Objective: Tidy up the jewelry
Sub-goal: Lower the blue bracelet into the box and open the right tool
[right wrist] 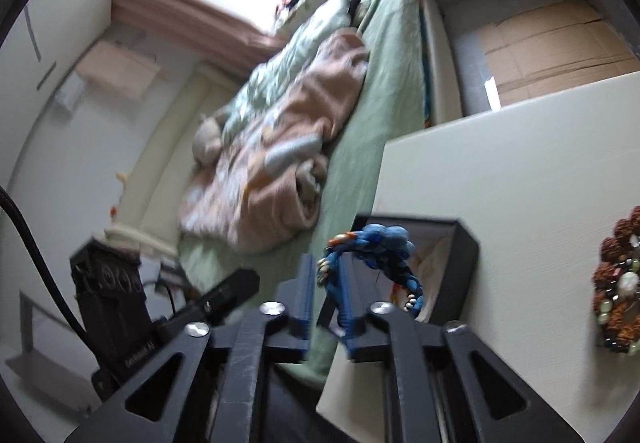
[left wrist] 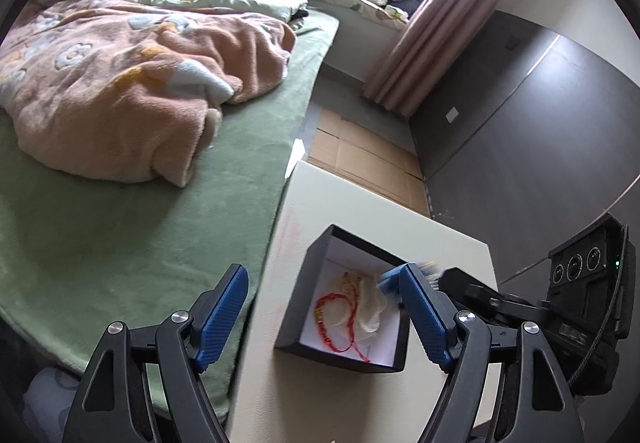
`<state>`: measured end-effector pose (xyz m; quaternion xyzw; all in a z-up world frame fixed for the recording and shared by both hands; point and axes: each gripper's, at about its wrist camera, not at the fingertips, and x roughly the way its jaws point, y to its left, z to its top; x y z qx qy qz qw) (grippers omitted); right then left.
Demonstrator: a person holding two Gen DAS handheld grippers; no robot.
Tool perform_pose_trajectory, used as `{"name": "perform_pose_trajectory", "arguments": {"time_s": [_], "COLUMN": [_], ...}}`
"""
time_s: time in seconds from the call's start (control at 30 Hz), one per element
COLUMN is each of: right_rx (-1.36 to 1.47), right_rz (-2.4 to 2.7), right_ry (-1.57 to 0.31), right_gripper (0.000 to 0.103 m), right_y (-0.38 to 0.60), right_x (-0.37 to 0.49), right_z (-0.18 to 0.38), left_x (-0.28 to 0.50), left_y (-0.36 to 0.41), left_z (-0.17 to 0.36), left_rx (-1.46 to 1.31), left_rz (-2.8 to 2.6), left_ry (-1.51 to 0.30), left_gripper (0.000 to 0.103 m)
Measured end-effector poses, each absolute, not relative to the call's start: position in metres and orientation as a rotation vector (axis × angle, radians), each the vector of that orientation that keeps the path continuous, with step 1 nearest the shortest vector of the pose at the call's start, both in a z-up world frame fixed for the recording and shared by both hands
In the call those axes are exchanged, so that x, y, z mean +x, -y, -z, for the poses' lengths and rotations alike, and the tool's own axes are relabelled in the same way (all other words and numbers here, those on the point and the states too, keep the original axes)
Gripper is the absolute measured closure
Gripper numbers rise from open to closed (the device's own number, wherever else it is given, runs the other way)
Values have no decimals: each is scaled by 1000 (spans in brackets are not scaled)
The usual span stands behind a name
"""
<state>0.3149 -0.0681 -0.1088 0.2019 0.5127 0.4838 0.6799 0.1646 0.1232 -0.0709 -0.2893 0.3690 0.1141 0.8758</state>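
1. Partly done, I judge: the black square cardboard box (left wrist: 343, 297) with a white lining stands open on the pale matte counter (left wrist: 440, 239), close to the counter's edge beside the bed, and already holds a thin red cord bracelet (left wrist: 334, 319) and a crumpled cream cloth pouch (left wrist: 366, 307).
2. The chunky blue bead bracelet (right wrist: 384, 255) – glossy, knobbly, with a few orange and white beads – hangs over the box's near wall, looped against one blue pad of the right tongs (right wrist: 325, 293). These tongs stand part-way apart, and the pads do not look pressed on the beads; it seems to be in the course of being let go into the box.
3. Left over: a brown rough-seeded bead bracelet (right wrist: 618, 295) with pale and dark stones lies flat on the counter, well to the right of the box towards the counter's far side – not yet stored.
4. The left tongs (left wrist: 324, 317) are spread wide with nothing between the ribbed blue pads, hovering over the box's near side.
5. No lid is in view, so closing the box cannot be judged.
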Motion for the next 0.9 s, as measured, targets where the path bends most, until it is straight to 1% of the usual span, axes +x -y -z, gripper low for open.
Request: {"name": "perform_pose_trajectory", "arguments": {"time_s": [0.03,0.07,0.1,0.43,0.67,0.8,0.87,0.9], "right_rx": [445,435,430,404,381,401,416,419], "right_rz": [-1088,-1076,-1064,-909,-841,-806,-781,-774], "right_ry": [-1157,-1151,-1141,-1138,-1047,-1054,-1061,-1064], "right_gripper": [34,12,7,7,7,7,7,7], "right_y": [67,68,71,112,153,177,192,197], "right_x": [314,313,312,328,326,329,332,332], "right_z": [109,109,108,104,95,99,102,103], "left_x": [164,163,163,165,172,182,189,193], "left_y": [-124,-125,-125,-109,-81,-63,-56,-52], "left_z": [72,72,73,68,60,57,59,59], "left_rx": [-606,-610,-614,-575,-476,-438,-434,-430], "left_rz": [-242,-242,-235,-235,-174,-130,-101,-83], "left_ry": [-772,-775,-775,-735,-733,-748,-763,-773], "left_gripper": [24,24,24,24,24,24,23,20]}}
